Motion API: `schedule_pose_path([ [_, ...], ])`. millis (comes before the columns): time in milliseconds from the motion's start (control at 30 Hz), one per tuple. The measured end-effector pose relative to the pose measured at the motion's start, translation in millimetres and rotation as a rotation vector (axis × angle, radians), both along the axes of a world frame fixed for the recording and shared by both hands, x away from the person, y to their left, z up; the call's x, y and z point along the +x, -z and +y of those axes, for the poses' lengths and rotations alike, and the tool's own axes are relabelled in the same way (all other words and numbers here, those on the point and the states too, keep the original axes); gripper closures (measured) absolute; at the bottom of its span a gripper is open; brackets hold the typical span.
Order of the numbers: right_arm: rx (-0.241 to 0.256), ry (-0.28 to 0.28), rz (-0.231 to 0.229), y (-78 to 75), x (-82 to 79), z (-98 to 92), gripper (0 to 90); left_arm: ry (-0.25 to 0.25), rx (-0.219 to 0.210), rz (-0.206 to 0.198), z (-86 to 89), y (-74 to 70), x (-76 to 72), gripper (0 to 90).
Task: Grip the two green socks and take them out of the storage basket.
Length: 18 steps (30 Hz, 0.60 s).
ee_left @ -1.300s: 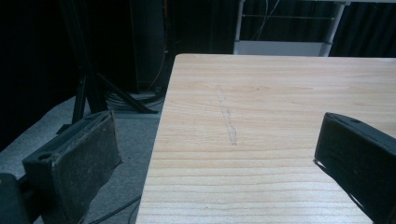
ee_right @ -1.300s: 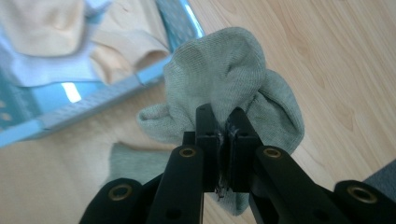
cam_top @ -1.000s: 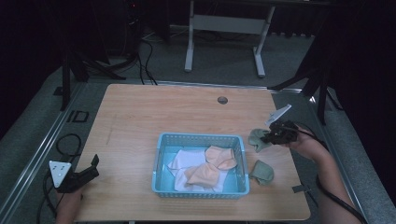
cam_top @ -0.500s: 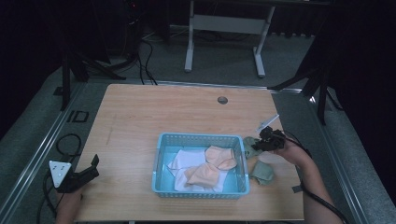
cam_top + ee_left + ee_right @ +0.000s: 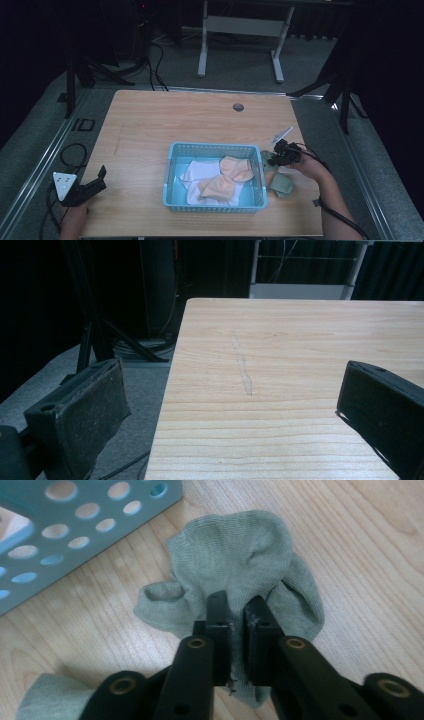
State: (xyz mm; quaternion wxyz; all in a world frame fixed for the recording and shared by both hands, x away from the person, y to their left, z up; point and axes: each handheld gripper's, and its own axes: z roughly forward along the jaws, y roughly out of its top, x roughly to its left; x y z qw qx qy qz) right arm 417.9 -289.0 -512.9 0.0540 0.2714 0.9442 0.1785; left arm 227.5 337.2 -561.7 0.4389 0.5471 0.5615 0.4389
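Note:
A grey-green sock (image 5: 240,565) lies bunched on the wood beside the blue basket (image 5: 75,525), and my right gripper (image 5: 236,607) is shut on a fold of it. In the high view that gripper (image 5: 280,154) sits just right of the basket (image 5: 214,148), with a second grey-green sock (image 5: 281,184) flat on the table in front of it. The basket holds peach socks (image 5: 235,169) and a white cloth (image 5: 197,172). My left gripper (image 5: 97,181) rests at the table's front left corner, open, with bare wood between its pads (image 5: 85,410).
The wooden table (image 5: 165,125) has a round cable hole (image 5: 238,107) near its far edge. The table's left edge (image 5: 172,375) drops to grey floor with cables. A desk frame (image 5: 240,30) stands behind the table.
My right gripper has come down and toward the basket with the grey-green sock, which now rests on the table. The left gripper has stayed put.

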Motion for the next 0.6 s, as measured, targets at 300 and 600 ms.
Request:
schedule_pose_path([
  [300,0.036,-0.018,-0.047,-25.7,-11.3,-3.6,47.4,0.001,-0.002,-0.002,0.2,0.0,-0.2,0.4],
  [600,0.134,0.082,-0.131,-36.7,-23.2,-32.0,15.2,0.002,-0.003,-0.002,0.5,0.0,-0.2,0.4],
])
